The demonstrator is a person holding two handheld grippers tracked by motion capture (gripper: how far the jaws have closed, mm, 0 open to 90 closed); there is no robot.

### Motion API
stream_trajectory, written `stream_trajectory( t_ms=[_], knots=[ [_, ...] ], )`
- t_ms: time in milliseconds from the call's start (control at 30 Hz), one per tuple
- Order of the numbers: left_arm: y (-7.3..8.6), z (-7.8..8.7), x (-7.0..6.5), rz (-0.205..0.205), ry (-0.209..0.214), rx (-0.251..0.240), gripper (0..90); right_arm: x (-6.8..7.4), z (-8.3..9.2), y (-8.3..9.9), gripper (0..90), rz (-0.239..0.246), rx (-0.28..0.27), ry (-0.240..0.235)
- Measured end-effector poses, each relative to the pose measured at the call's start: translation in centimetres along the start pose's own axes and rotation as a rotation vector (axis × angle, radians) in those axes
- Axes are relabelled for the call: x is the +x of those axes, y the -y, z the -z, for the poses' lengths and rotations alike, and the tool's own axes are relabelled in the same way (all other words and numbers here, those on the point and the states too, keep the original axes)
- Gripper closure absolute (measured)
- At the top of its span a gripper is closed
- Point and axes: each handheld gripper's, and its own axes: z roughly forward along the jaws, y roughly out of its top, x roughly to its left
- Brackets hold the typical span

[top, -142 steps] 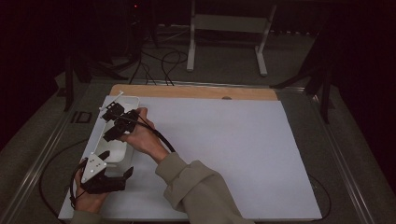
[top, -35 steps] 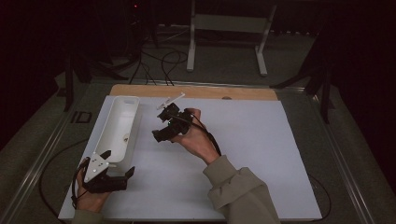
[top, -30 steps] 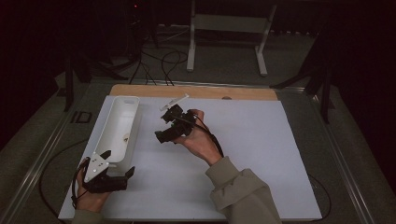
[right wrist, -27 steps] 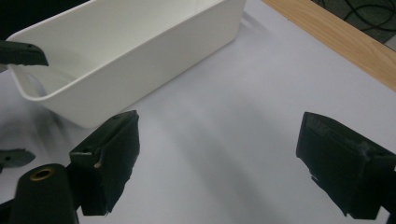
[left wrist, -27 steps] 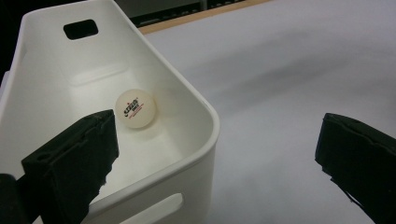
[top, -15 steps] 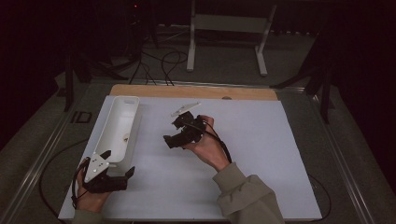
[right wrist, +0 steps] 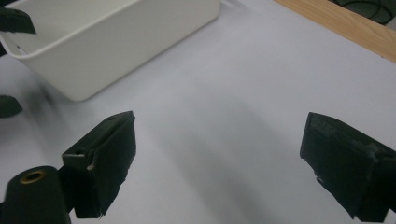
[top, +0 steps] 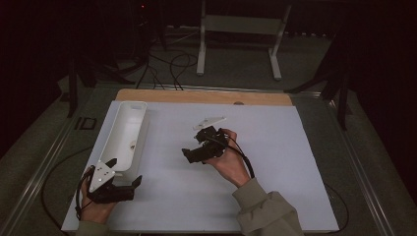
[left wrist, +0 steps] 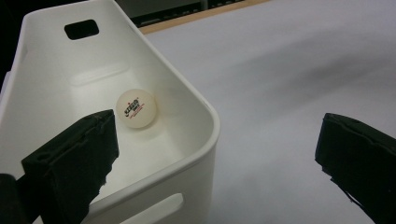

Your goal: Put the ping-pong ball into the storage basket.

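Now | R gripper [top: 189, 153] moved from over bin [top: 123, 135] to frame centre, jaws just opened wider, nothing between | ball [left wrist: 136, 108] lies in bin, drop seems done | L gripper [top: 125, 172] wide open, straddles bin corner, holds nothing, lower left.

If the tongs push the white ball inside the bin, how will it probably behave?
The ball is round and smooth, so it would likely roll at a light touch. It looks like a table tennis ball, so probably very light and easily dented. The bin walls should stop it.
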Motion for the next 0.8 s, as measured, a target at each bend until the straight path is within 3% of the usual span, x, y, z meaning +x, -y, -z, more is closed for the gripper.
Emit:
stream_trajectory(
  t_ms=[367, 800],
  knots=[
    [0.0, 0.0, 0.0, 0.004, 0.003, -0.002, 0.1, -1.8, 1.1, 3.5, 9.1, -0.047, -0.022, 0.018],
    [-0.1, 0.0, 0.1, 0.016, 0.01, -0.006, 0.1, -3.1, 3.5, 7.7, 9.1, -0.056, -0.083, 0.064]
  ],
)
